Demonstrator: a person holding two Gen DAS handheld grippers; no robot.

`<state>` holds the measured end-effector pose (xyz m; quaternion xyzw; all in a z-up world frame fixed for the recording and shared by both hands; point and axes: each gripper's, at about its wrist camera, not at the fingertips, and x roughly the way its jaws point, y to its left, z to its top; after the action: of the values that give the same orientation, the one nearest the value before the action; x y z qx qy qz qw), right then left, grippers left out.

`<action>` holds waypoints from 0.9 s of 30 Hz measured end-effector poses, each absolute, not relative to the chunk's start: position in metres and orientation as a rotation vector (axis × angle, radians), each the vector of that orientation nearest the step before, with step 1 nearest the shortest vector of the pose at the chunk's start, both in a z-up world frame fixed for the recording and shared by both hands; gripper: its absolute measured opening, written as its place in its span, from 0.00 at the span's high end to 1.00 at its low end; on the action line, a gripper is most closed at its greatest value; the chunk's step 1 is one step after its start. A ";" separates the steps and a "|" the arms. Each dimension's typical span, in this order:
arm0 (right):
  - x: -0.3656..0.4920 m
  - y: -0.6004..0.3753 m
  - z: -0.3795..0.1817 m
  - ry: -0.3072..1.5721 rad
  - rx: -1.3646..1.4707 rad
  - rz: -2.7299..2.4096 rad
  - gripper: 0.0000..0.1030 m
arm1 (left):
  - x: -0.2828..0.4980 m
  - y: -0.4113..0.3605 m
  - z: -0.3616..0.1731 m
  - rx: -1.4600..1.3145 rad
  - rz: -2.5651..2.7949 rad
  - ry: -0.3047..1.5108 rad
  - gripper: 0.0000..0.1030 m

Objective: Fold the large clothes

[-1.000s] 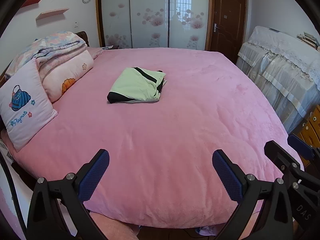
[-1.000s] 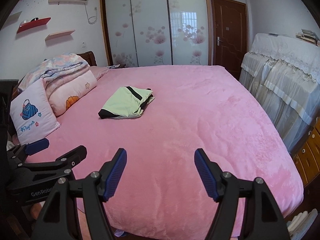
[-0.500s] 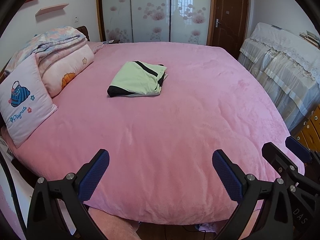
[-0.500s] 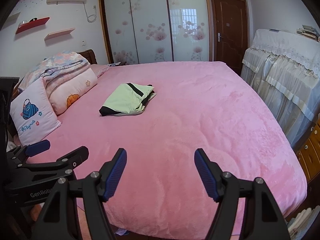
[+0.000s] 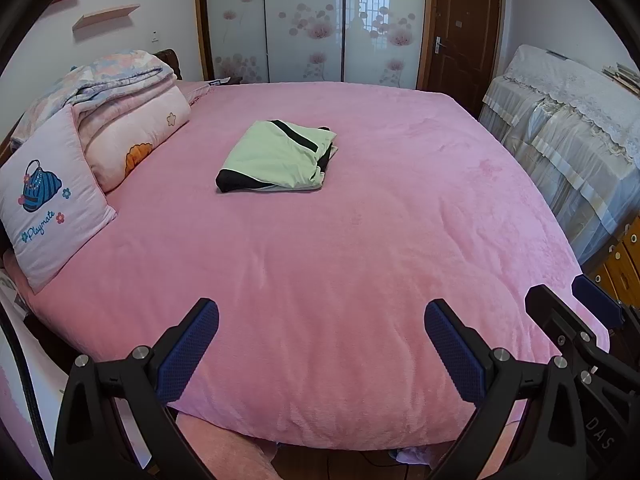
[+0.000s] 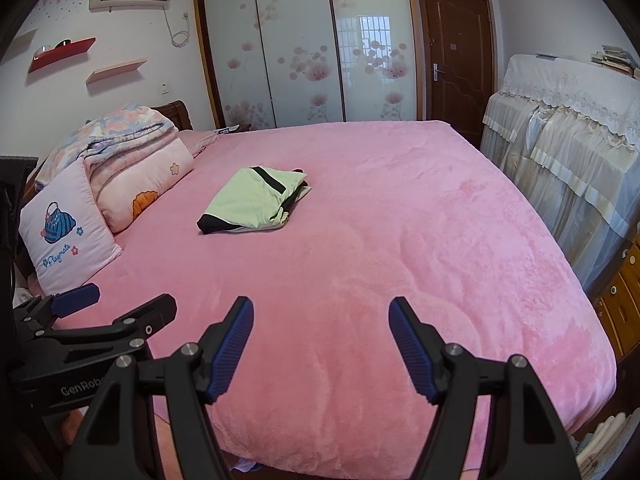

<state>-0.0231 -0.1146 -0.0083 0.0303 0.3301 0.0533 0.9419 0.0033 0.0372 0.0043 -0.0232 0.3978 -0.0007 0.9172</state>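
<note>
A folded light green garment with black trim point(image 5: 276, 158) lies on the pink bed point(image 5: 340, 248), toward its far middle; it also shows in the right wrist view point(image 6: 254, 202). My left gripper point(image 5: 320, 322) is open and empty, held over the bed's near edge, far short of the garment. My right gripper point(image 6: 321, 312) is open and empty, also over the near edge. The right gripper shows at the right edge of the left wrist view point(image 5: 580, 320), and the left gripper at the left edge of the right wrist view point(image 6: 92, 320).
A pink pillow point(image 5: 48, 204) and folded quilts point(image 5: 128, 120) lie at the bed's left. A cloth-covered cabinet point(image 5: 572, 128) stands on the right, wooden drawers point(image 5: 620, 264) beside it. A wardrobe point(image 5: 304, 20) and a brown door point(image 5: 464, 28) are behind the bed.
Both grippers have risen and tilted slightly, so the bed sits lower in both views. The garment has not moved. Both grippers stay open.
</note>
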 end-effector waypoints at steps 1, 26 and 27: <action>-0.023 -0.115 -0.008 0.673 0.062 0.108 0.31 | 0.003 0.037 0.004 -0.049 -0.002 0.819 0.01; -0.019 -0.113 -0.013 0.683 0.089 0.091 0.32 | 0.009 0.036 -0.003 -0.064 -0.006 0.845 0.02; -0.019 -0.113 -0.013 0.682 0.088 0.090 0.32 | 0.010 0.036 -0.003 -0.064 -0.005 0.847 0.02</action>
<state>-0.0188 -0.1126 -0.0127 0.0430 0.3343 0.0442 0.9404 0.0095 0.0355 -0.0034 -0.0309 0.4108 -0.0025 0.9112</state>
